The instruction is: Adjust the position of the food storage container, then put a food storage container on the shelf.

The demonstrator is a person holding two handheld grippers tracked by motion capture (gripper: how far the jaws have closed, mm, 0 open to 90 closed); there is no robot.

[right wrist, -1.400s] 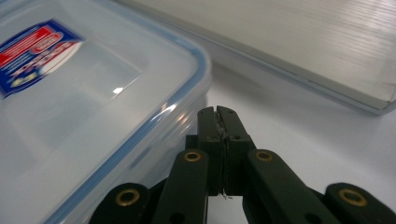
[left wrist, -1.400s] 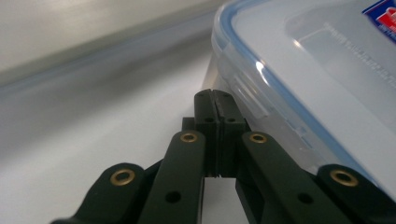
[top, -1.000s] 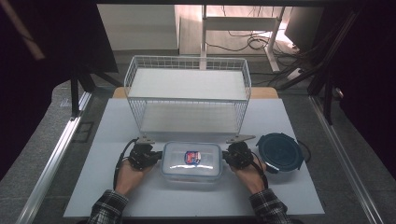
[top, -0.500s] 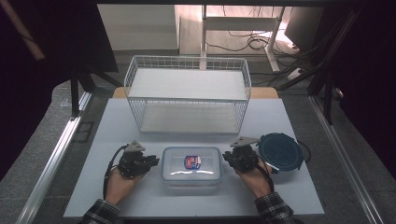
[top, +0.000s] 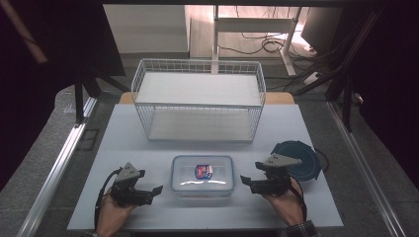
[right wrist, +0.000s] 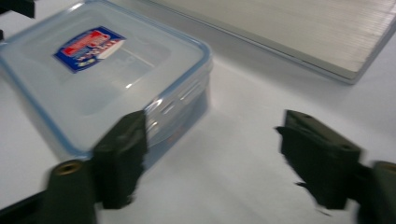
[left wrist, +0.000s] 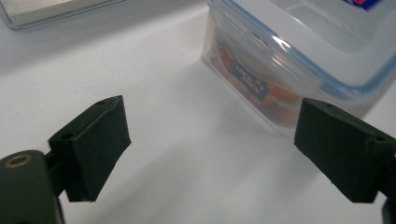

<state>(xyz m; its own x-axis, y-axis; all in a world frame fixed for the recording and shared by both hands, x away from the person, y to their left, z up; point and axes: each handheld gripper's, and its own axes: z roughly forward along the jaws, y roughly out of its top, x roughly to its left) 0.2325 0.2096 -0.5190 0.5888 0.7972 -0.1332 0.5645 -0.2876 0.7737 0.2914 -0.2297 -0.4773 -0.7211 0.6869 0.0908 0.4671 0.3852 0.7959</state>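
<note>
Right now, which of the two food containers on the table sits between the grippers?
The clear rectangular container with the blue-edged lid and red-blue label; the round dark blue container lies beyond the right gripper.

One clear rectangular plastic lidded container (top: 202,175); one white wire basket (top: 198,101); one dark blue round lid (top: 299,158); two black handheld grippers (top: 153,191) (top: 245,181).

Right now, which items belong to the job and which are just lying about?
In the job:
- clear lidded container
- left claw, open
- right claw, open

Lying about:
- white wire basket
- dark blue round lid
</note>
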